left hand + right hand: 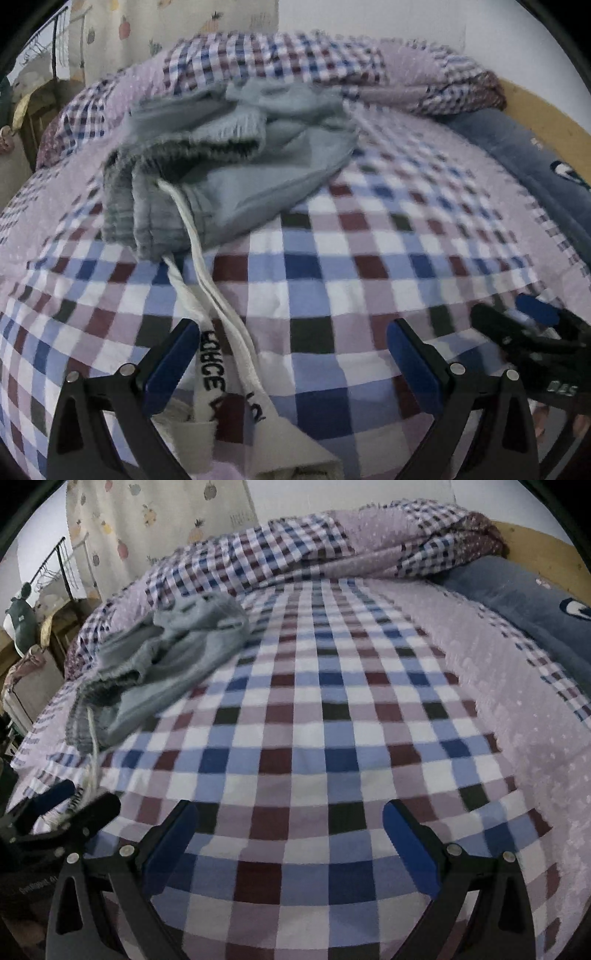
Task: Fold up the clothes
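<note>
1. A crumpled grey garment (229,155) lies on the checked bedsheet (332,280), bunched with its ribbed waistband facing up.
2. Two white drawstrings (207,291) run from the garment across the bedsheet and end between the fingers of the left gripper (291,362).
3. The left gripper's jaws stand wide; the drawstrings lie loose between them, not pinched.
4. The right gripper (290,840) hovers over bare bedsheet, well apart from the garment, jaws wide and holding nothing.
5. A rumpled quilt (332,542) lies beyond the garment.
</note>
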`<state>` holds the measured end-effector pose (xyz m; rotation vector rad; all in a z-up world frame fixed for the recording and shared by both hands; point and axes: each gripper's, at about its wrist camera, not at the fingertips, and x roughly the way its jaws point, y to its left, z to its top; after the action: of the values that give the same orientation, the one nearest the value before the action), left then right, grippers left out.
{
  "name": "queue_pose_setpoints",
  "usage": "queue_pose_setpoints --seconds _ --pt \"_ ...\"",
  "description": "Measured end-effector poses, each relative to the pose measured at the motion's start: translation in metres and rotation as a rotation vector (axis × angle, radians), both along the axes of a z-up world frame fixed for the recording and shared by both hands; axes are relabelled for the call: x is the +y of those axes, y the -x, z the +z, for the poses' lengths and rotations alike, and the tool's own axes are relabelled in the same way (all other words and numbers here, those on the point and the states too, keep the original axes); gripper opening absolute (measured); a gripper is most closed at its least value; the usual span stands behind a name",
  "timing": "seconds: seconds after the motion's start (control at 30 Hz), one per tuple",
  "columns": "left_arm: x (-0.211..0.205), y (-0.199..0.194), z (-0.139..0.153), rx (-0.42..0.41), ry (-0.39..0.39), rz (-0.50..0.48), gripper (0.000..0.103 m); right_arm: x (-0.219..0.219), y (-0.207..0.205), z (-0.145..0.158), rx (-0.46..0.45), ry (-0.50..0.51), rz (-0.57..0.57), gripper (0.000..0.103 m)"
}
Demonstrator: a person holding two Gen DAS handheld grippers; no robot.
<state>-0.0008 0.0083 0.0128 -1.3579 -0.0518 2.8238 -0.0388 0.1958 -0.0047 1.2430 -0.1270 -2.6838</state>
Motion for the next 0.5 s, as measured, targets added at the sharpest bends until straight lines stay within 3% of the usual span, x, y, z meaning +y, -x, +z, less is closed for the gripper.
queue_pose_setpoints --seconds 0.5 --pt "-0.001 0.002 -0.010 -0.010 0.002 0.003 0.102 -0.016 0.014 -0.024 -0.081 -0.087 -0.011 0.103"
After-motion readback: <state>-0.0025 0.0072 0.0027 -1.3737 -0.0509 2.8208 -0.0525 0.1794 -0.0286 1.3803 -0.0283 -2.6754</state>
